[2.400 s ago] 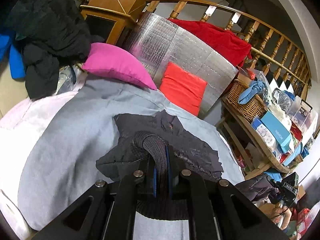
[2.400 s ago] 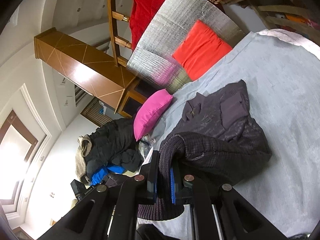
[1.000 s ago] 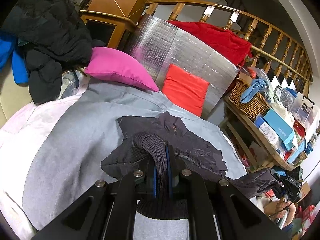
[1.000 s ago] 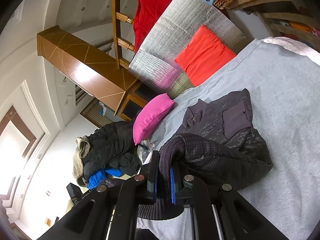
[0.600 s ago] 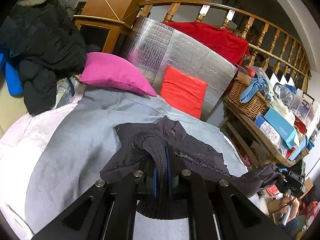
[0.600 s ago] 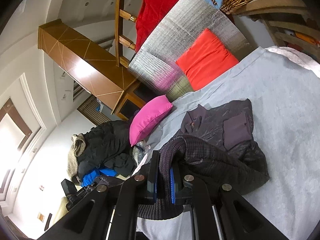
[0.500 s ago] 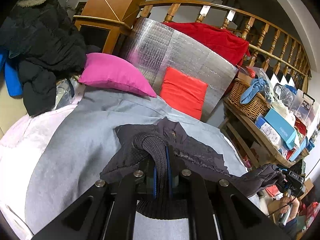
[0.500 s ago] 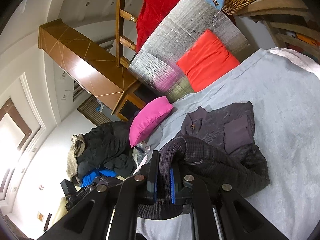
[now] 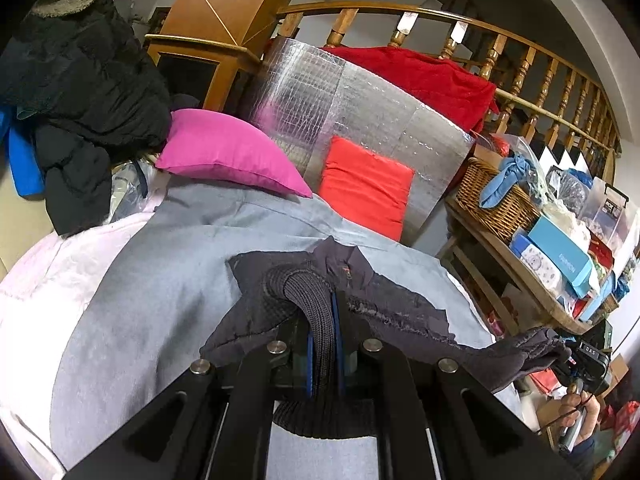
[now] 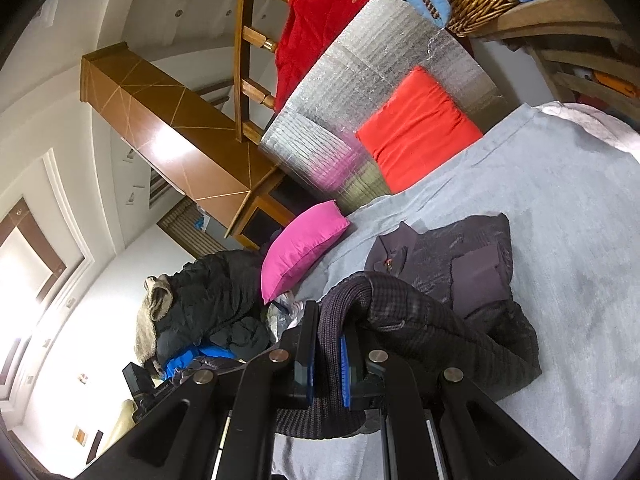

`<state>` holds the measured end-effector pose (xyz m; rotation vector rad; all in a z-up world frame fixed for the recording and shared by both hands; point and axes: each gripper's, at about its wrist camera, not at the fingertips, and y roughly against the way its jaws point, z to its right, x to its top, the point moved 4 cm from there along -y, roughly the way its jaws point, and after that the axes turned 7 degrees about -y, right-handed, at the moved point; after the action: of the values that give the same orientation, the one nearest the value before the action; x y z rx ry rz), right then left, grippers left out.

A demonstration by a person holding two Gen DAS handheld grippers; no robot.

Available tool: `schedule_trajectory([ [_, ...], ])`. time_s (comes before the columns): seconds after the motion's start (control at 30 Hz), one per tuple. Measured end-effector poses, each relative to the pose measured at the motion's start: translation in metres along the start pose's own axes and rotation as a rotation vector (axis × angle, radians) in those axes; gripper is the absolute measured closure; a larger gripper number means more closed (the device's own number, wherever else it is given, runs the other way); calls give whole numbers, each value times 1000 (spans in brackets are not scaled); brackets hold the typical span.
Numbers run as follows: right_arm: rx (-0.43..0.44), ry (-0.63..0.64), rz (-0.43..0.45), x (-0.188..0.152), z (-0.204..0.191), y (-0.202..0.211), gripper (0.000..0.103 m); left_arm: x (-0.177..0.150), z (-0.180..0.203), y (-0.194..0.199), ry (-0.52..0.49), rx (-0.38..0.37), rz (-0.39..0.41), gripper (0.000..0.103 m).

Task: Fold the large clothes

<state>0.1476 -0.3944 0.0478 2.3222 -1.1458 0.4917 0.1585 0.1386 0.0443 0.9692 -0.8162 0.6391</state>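
Note:
A dark grey-purple jacket (image 9: 384, 300) lies on the grey bed cover (image 9: 160, 288), collar toward the pillows. My left gripper (image 9: 322, 344) is shut on the jacket's ribbed knit hem. My right gripper (image 10: 330, 356) is shut on another part of the ribbed hem, with the jacket body (image 10: 472, 280) spread beyond it. In the left wrist view the right gripper (image 9: 580, 360) shows at the far right, holding the hem stretched out over the bed edge.
A pink pillow (image 9: 228, 156) and a red cushion (image 9: 366, 196) lean on a silver foil panel (image 9: 340, 108) at the bed head. A pile of dark coats (image 9: 80, 92) sits left. A cluttered wooden shelf with a wicker basket (image 9: 496, 200) stands right.
The hem between the two grippers has been pulled more taut and the jacket has shifted slightly on the cover. Both grippers stay shut on it.

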Motion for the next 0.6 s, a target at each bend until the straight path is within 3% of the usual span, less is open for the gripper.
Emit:
schedule_trajectory([
  [0.6, -34, -2, -10, -6, 4, 2, 93, -12, 4, 3, 19, 52, -24, 94],
])
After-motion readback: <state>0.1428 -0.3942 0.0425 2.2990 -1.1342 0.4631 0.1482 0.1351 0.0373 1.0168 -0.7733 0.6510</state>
